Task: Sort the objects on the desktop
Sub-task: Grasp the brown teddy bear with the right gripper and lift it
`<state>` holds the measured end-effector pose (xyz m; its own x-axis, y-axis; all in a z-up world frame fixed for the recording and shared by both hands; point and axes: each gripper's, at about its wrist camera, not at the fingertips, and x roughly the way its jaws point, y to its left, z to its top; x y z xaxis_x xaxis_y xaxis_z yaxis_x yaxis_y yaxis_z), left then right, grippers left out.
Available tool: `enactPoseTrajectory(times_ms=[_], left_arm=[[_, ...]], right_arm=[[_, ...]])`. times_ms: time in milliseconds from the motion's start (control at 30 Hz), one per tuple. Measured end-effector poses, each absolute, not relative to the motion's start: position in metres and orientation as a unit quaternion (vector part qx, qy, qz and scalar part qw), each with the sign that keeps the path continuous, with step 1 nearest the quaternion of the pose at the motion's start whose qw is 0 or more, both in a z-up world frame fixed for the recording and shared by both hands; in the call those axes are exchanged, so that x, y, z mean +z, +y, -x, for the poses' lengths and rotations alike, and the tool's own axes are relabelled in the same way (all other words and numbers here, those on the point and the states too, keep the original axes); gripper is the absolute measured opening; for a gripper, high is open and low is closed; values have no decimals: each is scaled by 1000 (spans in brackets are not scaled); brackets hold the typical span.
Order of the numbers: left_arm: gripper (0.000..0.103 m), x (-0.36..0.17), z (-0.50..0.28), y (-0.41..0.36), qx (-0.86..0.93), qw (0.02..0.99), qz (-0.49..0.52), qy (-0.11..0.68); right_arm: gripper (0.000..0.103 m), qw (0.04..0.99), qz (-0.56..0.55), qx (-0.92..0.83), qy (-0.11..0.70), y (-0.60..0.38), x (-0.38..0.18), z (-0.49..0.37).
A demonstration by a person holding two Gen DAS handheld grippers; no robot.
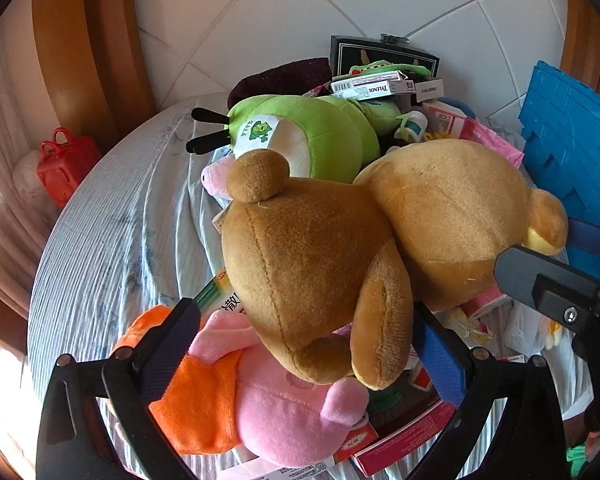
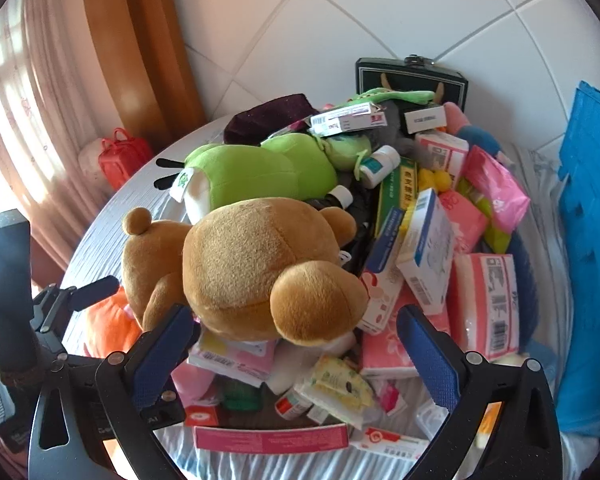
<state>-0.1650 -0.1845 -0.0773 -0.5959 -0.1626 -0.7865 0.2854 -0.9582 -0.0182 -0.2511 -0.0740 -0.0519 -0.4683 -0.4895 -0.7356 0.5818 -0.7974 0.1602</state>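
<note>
both grippers, left (image 1: 300, 344) and right (image 2: 296, 344), gaped wide and empty low in frame; brown bear (image 1: 340, 248) topped an unsorted heap, sorting seemingly barely begun.

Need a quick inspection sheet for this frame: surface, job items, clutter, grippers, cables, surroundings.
Surface: round table under a wrinkled pale striped cloth.
Job's things: brown teddy bear lies on top of the pile; green plush behind it; pink plush in orange clothing under the bear; medicine boxes, tissue packs and a white bottle heaped together.
Clutter: dark case at the back; blue crate at the right edge.
Grippers: left gripper open, fingers either side of the bear's leg; right gripper open, at the bear's ear.
Cables: nothing seen.
Surroundings: white tiled wall, wooden frame, curtain, red bag off the table.
</note>
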Motion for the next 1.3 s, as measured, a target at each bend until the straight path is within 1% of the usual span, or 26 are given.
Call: enactPoseTrajectory(times_ms=[133,333,400,467,533,567,600,667,767,867,1100,1300], left_arm=[[103,-81,172,-190,-888,130,-434,71],[103,-85,181,-195,-891,97,-438,68],[99,-85,183,-193,-892,86,-440,55],[87,-87,186,-193,-889,73,-449,49],[81,-89,187,-192,-888,64,-453,49],[78,-88,187,-192,-890,64,-450,46],[76,-88,187,-191,-891,65,-447,41],[68,-85,185,-192,-894,67,-442,34],[67,-76,181,-194,-900,59,-431,31],[67,-62,175,-190,-910,60,-410,14],[67,-12,172,-183,-936,45,-350,-8],[67,29,188,-165,-951,7,-309,-27]], right_arm=[[103,327,-428,-840,60,-85,-60,263],[103,323,-435,-837,70,-101,-69,268],[103,320,-431,-841,69,-103,-69,270],[103,321,-427,-843,61,-104,-70,272],[103,322,-430,-842,53,-105,-72,274],[97,323,-431,-841,52,-106,-73,274],[96,326,-432,-840,51,-107,-74,274],[91,323,-429,-842,48,-107,-73,272],[88,325,-420,-847,40,-104,-66,269],[88,326,-407,-853,32,-101,-55,264],[88,316,-356,-879,16,-87,-5,255],[88,279,-321,-905,5,-64,40,259]])
